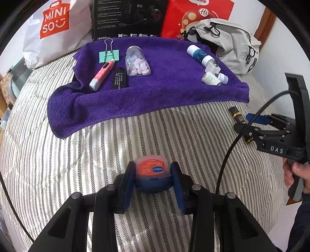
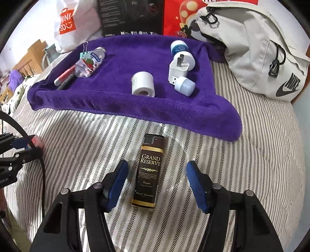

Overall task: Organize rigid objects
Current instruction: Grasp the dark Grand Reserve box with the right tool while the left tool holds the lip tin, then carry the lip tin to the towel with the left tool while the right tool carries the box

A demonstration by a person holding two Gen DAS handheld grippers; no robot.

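While both claws work on the striped bed:
Left claw: clenched on balm jar.
Right claw: released, straddling brown bottle.
Risk: bottle rolling off soft bedding before reaching purple towel.

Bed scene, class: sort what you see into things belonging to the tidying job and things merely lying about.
Job:
purple towel
small jar, in the left tool
brown bottle, between the open right tool's fingers
pill bottle
plug adapter
binder clip

Lying about:
grey backpack
shopping bag
black box
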